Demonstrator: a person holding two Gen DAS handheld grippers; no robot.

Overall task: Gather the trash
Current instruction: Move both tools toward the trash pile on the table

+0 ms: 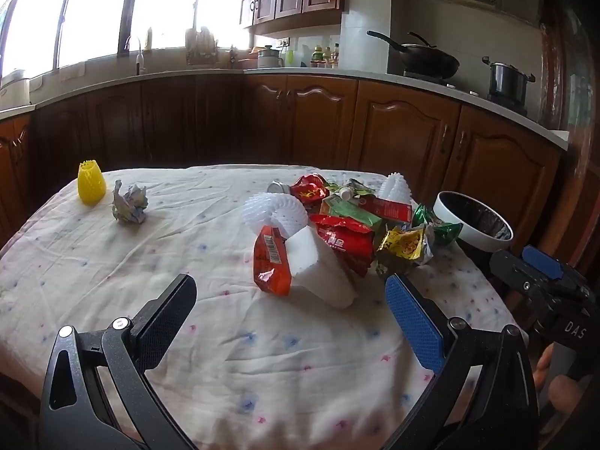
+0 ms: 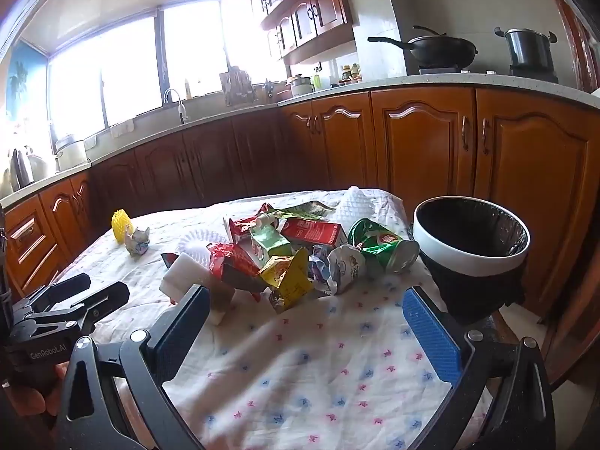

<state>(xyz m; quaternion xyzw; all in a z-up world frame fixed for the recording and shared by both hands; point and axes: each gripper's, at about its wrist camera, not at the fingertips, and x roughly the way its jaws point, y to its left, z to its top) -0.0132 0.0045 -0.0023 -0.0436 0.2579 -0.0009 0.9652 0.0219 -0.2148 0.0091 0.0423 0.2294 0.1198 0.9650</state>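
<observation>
A pile of trash lies on the clothed table: an orange wrapper, a white foam block, red packets, a yellow wrapper, a green crushed can and white foam netting. A crumpled paper ball and a yellow net sleeve lie apart at the far left. A white-rimmed bin with a black liner stands at the table's right edge. My left gripper is open, short of the pile. My right gripper is open, nothing between its fingers.
Wooden kitchen cabinets and a countertop run behind the table. A wok and a pot sit on the stove. A sink tap stands under the bright windows. A hand holds the right gripper's handle.
</observation>
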